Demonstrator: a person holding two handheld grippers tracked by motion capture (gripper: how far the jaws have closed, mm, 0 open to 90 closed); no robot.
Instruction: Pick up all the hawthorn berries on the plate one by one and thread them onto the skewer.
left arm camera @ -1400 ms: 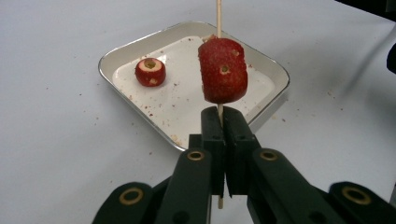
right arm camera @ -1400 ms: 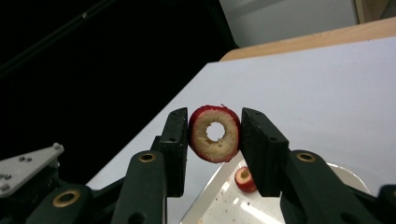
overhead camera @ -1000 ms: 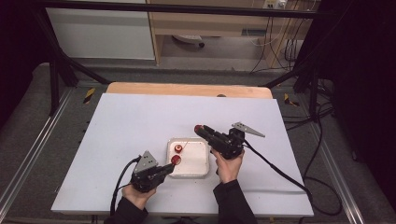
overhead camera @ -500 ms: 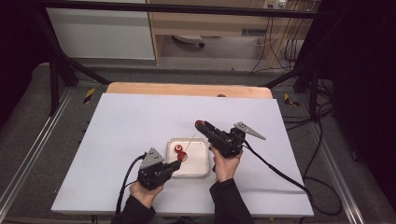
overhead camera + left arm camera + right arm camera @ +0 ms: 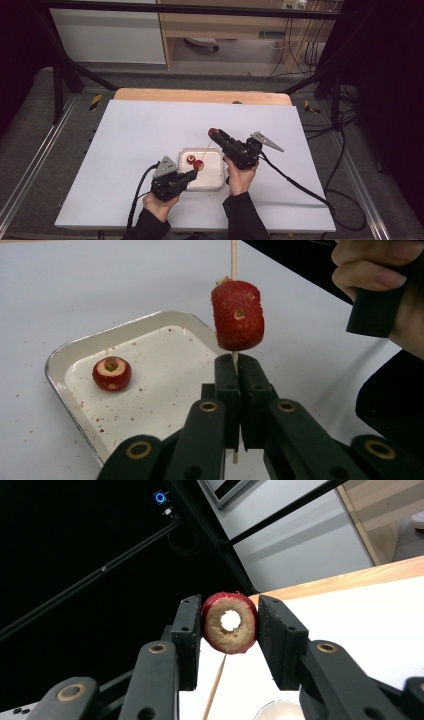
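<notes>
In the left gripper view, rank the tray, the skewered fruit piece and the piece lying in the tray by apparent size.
1. Tray
2. Skewered fruit piece, though it is nearer the camera
3. Piece lying in the tray

My jaws are matt black plastic with brass-coloured pins. Between my left gripper's (image 5: 239, 405) pads runs a thin, pale wooden skewer (image 5: 233, 260) through a glossy red, pitted fruit piece (image 5: 237, 315). Beyond them, a smooth, shiny metal tray (image 5: 65, 357) holds a second cored piece (image 5: 111, 373). My right gripper's (image 5: 231, 625) pads clamp a cored slice (image 5: 230, 622), rough and crumbly inside, red-skinned. The tabletop (image 5: 150, 130) looks matt white.
</notes>
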